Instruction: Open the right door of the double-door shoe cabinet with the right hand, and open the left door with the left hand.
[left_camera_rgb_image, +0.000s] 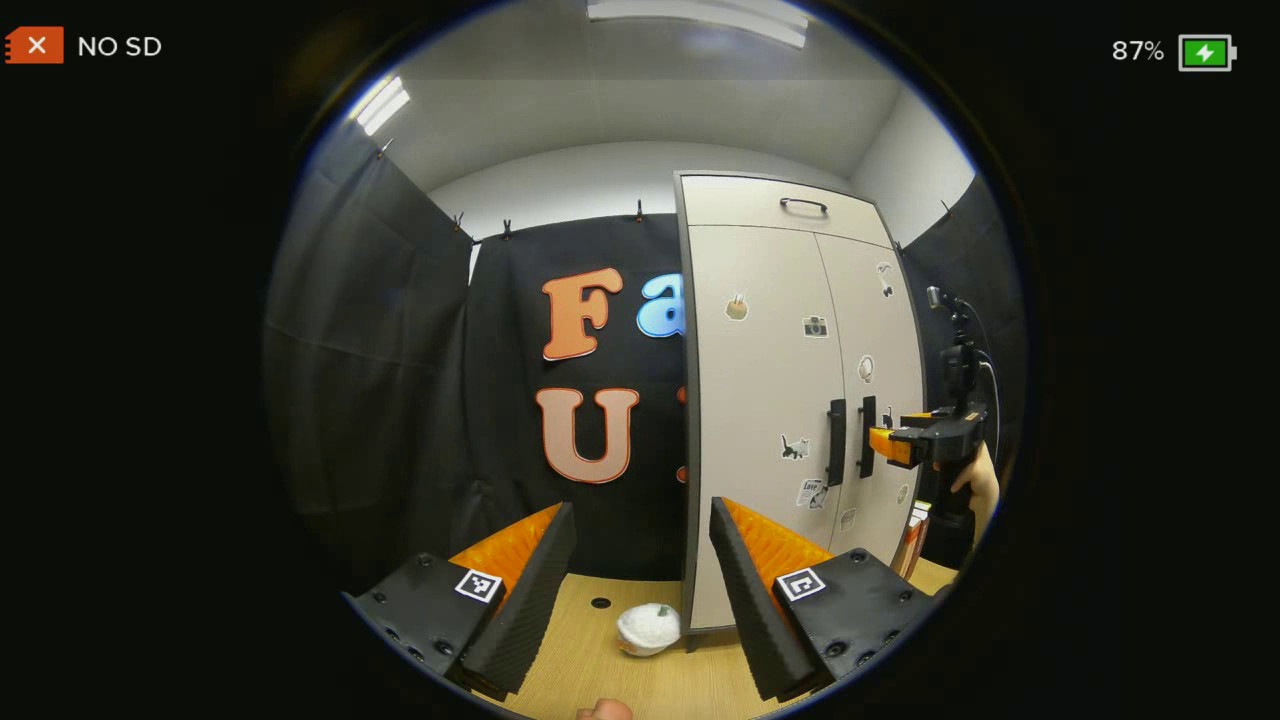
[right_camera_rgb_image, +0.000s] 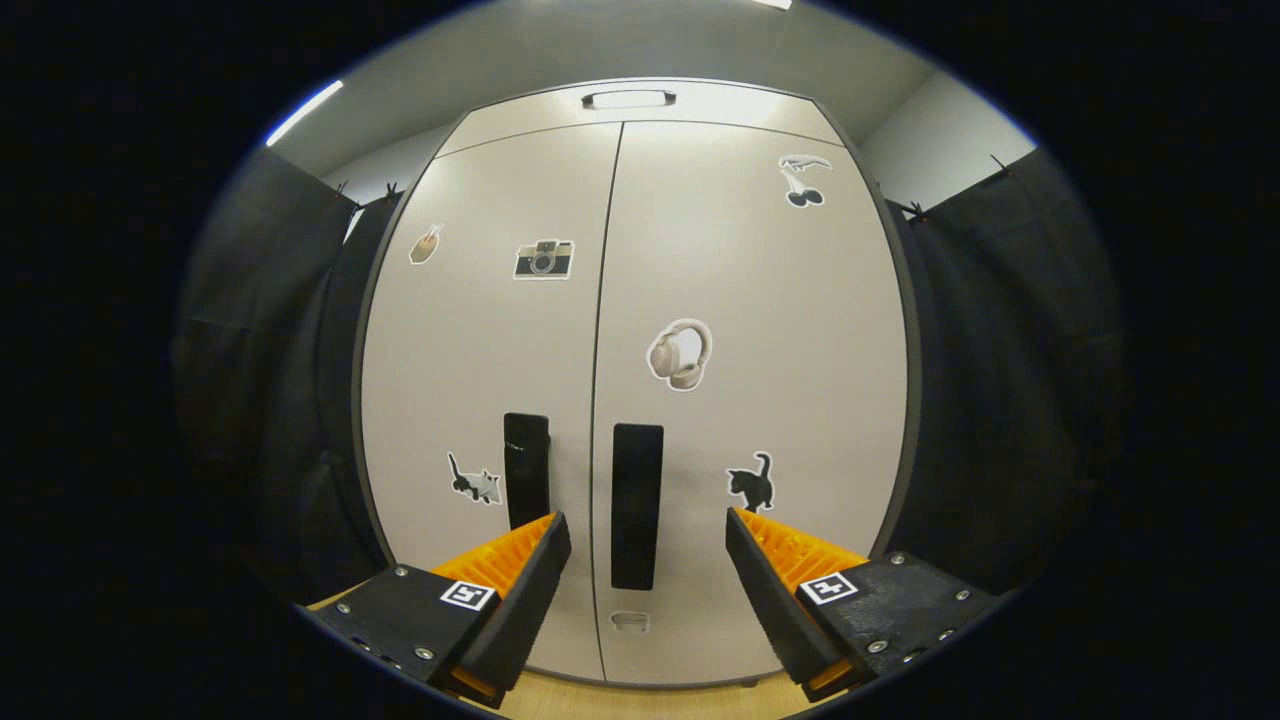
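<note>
Your shoe cabinet (right_camera_rgb_image: 640, 380) stands shut: smooth pale panels, stickers on both doors. The right door's (right_camera_rgb_image: 750, 400) flat black bar handle (right_camera_rgb_image: 637, 505) sits between your right gripper's (right_camera_rgb_image: 648, 545) wide-spread ridged fingers, seemingly untouched. Your left gripper (left_camera_rgb_image: 642, 540) gapes empty, off the cabinet's left edge.

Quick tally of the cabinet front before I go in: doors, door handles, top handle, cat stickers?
Doors: 2
Door handles: 2
Top handle: 1
Cat stickers: 2
Total: 7
</note>
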